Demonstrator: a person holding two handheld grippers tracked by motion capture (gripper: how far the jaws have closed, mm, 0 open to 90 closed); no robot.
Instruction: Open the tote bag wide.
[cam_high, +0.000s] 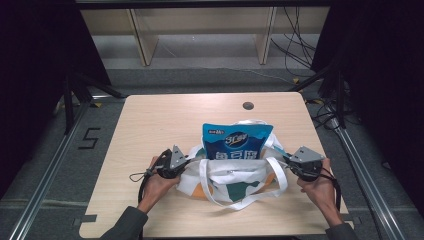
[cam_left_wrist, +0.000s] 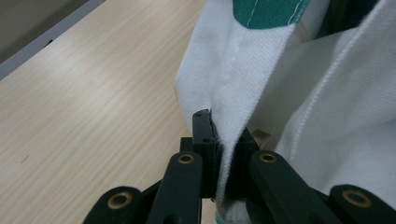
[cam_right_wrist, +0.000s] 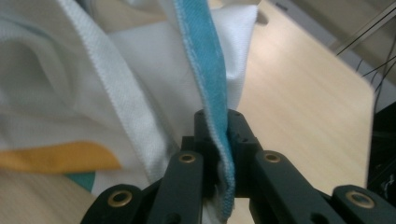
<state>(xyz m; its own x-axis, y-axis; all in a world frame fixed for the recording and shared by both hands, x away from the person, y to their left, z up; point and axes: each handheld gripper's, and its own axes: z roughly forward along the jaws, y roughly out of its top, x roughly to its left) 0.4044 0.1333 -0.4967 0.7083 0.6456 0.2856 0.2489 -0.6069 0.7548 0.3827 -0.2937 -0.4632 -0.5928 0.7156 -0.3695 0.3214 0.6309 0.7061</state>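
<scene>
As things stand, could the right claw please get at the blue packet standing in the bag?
Probably not yet: the right claw is shut on the bag edge, so it would have to release first. The packet top itself stands uncovered above the bag.

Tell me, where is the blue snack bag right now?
In the high view, the blue snack bag stands in the open white tote bag near the table's middle, between the left gripper and right gripper.

pouch (cam_high: 237, 141) in bag (cam_high: 235, 182), bag on table (cam_high: 150, 125)
</scene>
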